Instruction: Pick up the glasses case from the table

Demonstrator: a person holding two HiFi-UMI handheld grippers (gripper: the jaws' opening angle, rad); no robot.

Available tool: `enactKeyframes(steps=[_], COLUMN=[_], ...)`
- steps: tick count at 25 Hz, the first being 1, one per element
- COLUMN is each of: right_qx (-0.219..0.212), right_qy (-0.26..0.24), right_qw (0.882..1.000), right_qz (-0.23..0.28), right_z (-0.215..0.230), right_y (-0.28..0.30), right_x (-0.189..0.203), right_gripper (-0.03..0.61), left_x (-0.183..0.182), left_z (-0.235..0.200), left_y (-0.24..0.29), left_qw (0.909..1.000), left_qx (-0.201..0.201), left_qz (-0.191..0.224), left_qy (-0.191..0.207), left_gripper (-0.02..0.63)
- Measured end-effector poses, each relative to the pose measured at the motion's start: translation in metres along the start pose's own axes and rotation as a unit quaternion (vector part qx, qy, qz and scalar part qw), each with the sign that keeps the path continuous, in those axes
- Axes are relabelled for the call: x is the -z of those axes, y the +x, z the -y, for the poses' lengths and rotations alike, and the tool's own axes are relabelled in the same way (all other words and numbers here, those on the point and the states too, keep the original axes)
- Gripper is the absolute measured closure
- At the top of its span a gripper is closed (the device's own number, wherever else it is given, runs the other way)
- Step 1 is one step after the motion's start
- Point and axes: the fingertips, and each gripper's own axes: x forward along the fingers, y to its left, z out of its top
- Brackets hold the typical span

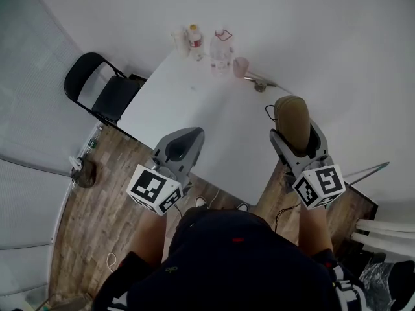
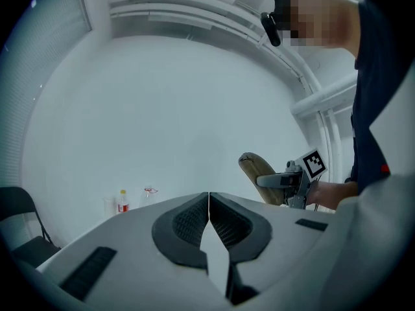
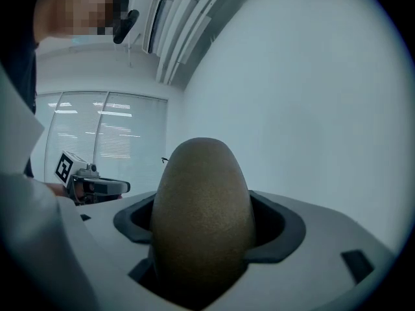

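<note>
A tan, rounded glasses case [image 1: 291,119] sticks out of my right gripper [image 1: 295,129], lifted over the right side of the white table [image 1: 194,109]. In the right gripper view the case [image 3: 202,212] fills the space between the jaws, which are shut on it. My left gripper [image 1: 180,145] hovers over the table's near edge with its jaws pressed together and nothing between them [image 2: 209,218]. From the left gripper view the case [image 2: 258,175] and the right gripper [image 2: 293,181] appear at the right.
At the table's far end stand bottles [image 1: 194,41], a clear bottle [image 1: 220,52] and a pink cup [image 1: 240,66], with a small metal item [image 1: 260,81] beside them. A black folding chair [image 1: 104,89] stands left of the table. Wooden floor lies below.
</note>
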Motion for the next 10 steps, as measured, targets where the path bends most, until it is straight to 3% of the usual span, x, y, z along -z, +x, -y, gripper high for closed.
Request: enactKeyframes(steps=[10], right_qx=[-0.004], right_qy=[0.016], right_qw=[1.0], right_qz=[0.012], right_z=[-0.0069], right_y=[0.0002], right_x=[-0.0045], right_gripper=[0.178], left_x=[0.0056], left_z=[-0.0038], left_y=[-0.0017], left_qw=[1.0], left_qx=[0.007], left_qz=[-0.004], left_qy=[0.001], left_gripper=[0.591])
